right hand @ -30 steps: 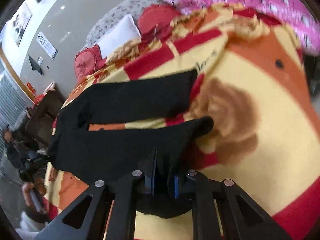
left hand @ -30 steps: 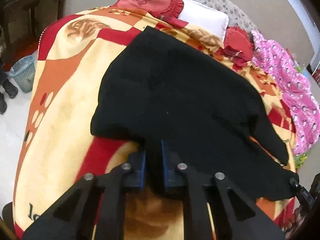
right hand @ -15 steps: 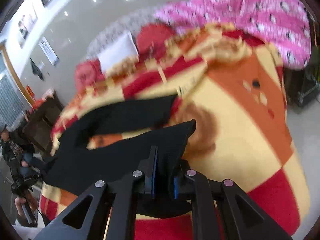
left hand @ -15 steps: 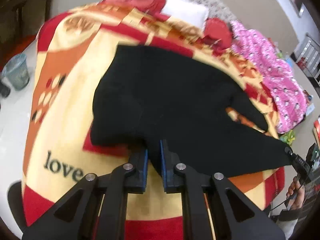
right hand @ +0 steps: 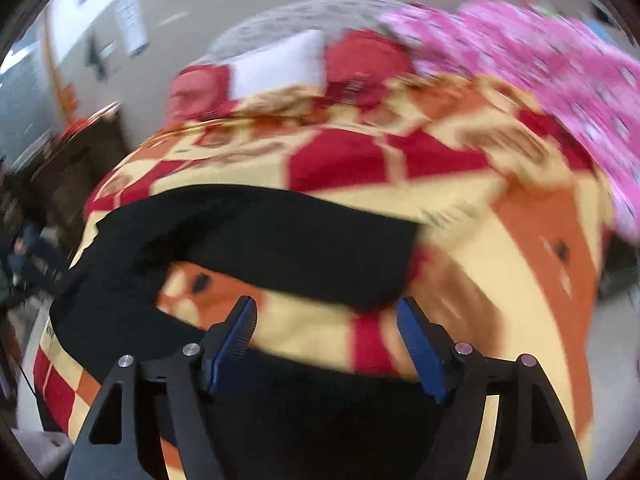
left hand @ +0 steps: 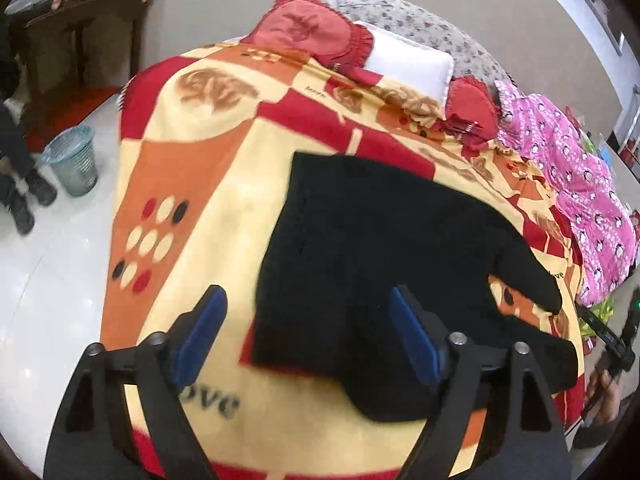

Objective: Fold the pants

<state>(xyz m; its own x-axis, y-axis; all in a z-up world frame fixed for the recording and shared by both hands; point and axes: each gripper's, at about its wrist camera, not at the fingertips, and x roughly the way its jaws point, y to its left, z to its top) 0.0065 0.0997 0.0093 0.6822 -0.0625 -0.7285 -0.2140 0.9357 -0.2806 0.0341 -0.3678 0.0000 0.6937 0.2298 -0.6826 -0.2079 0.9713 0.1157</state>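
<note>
The black pants (left hand: 380, 264) lie flat on the red, orange and cream blanket (left hand: 192, 184), waist toward me and two legs splayed to the right. My left gripper (left hand: 308, 320) is open and empty, hovering over the near waist corner. In the blurred right wrist view the pants (right hand: 280, 240) show one leg across the middle and the other leg under my fingers. My right gripper (right hand: 326, 320) is open and empty above the blanket (right hand: 520, 220), between the two legs.
Red cushions (left hand: 312, 32) and a white pillow (left hand: 408, 60) sit at the head of the bed. A pink quilt (left hand: 580, 200) lies along the right side. A bin (left hand: 74, 164) and a dark wooden table (left hand: 76, 32) stand on the floor at left.
Both grippers have opened and let go of the pants, which now lie on the blanket. Both have pulled back a little; the right wrist view is blurred by motion.
</note>
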